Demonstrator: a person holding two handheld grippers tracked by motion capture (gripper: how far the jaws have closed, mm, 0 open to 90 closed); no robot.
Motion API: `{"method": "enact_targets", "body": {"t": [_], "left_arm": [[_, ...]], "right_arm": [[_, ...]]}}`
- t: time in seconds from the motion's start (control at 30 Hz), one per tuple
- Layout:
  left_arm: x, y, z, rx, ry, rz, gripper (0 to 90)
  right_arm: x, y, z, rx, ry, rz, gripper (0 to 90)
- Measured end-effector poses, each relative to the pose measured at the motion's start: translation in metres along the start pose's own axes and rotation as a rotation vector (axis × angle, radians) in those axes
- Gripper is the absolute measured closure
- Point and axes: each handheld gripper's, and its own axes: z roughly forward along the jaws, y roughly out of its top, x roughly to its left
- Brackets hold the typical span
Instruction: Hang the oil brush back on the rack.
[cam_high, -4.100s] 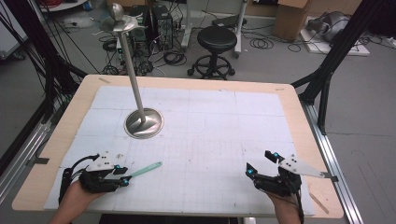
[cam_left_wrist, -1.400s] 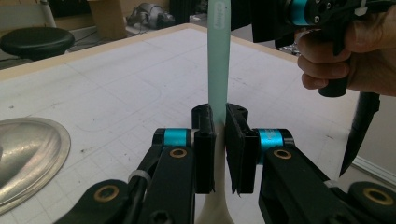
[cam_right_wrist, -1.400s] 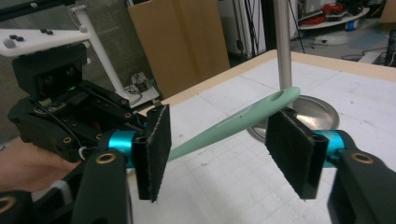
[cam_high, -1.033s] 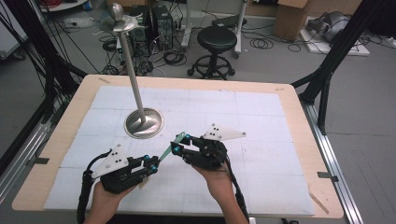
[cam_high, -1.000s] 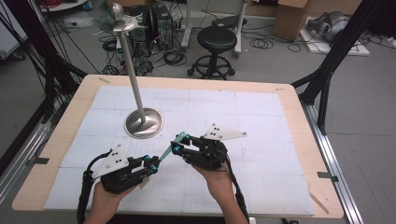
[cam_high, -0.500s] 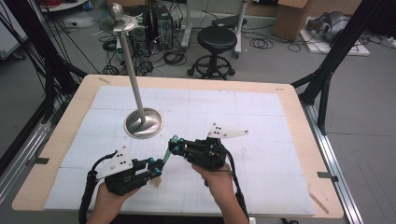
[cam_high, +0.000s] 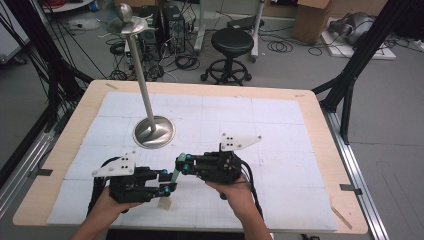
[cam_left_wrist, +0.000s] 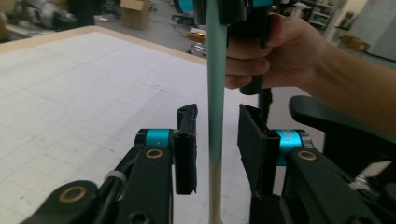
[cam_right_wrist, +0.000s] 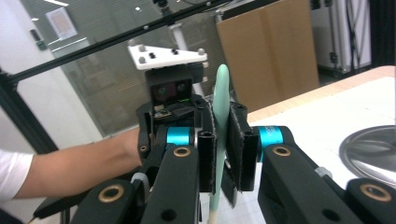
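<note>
A slim teal stick with a cream end stands between the two grippers near the table's front middle. My right gripper is shut on its teal upper part; its jaws closed on it within the last second. My left gripper straddles the lower part. Its jaws have just been opening, and both pads stand clear of the stick. The left gripper faces the right hand's gripper closely. In the right gripper view, the left gripper is straight ahead.
A metal stand with a round base and a tall pole rises just beyond the grippers, left of centre. White gridded paper covers the wooden table. A stool and cables lie on the floor behind.
Four seconds ago the hands were at opposite table corners, the stick in the left gripper. Both now meet at the front middle. Over the last second they shifted slightly toward the near edge.
</note>
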Motion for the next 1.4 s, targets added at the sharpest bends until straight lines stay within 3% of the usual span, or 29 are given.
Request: {"method": "enact_targets", "body": {"t": [0.1,0.3,0.33,0.37,0.4,0.47,0.53,0.6,0.7,0.83,0.93,1.0,1.07,1.2,1.4], "left_arm": [[0.001,0.0,0.0,0.011,-0.016,0.0,74.3],[0.002,-0.001,0.002,0.012,-0.023,-0.002,83.3],[0.002,-0.001,0.002,0.01,-0.013,0.002,83.7],[0.002,-0.001,0.002,0.01,0.007,0.004,83.9],[0.003,0.0,0.001,0.007,0.015,0.001,84.0],[0.003,0.001,-0.001,-0.011,0.048,-0.001,84.0],[0.005,0.002,-0.003,-0.031,0.081,-0.007,84.0],[0.008,0.003,-0.005,-0.042,0.105,-0.019,84.0],[0.012,0.005,-0.01,-0.063,0.145,-0.022,84.0],[0.017,0.012,-0.018,-0.098,0.196,-0.028,84.0],[0.023,0.022,-0.027,-0.129,0.236,-0.028,84.0],[0.027,0.03,-0.032,-0.151,0.266,-0.033,84.0],[0.031,0.038,-0.036,-0.159,0.296,-0.035,84.0],[0.039,0.06,-0.043,-0.202,0.339,-0.031,84.0],[0.049,0.093,-0.051,-0.243,0.374,-0.012,84.0]], "right_arm": [[0.0,0.0,0.002,0.012,0.036,-0.018,83.3],[0.0,0.0,0.003,0.021,0.043,-0.018,83.1],[0.0,0.0,0.003,0.021,0.043,-0.018,82.0],[0.0,0.0,0.003,0.013,0.036,-0.019,71.5],[0.0,0.0,0.002,-0.011,0.003,-0.007,55.2],[-0.001,0.0,-0.005,-0.036,-0.035,0.021,46.4],[0.001,0.0,-0.014,-0.069,-0.095,0.015,39.8],[0.003,-0.001,-0.026,-0.093,-0.135,0.006,36.6],[0.006,-0.004,-0.05,-0.102,-0.237,-0.019,32.5],[0.009,-0.014,-0.084,-0.122,-0.371,-0.01,26.3],[0.012,-0.024,-0.108,-0.101,-0.537,-0.03,15.9],[0.014,-0.03,-0.12,-0.096,-0.628,-0.052,15.7],[0.015,-0.036,-0.132,-0.088,-0.681,-0.063,15.7],[0.017,-0.044,-0.149,-0.067,-0.743,-0.065,15.7],[0.018,-0.052,-0.163,-0.067,-0.774,-0.059,15.7]]}}
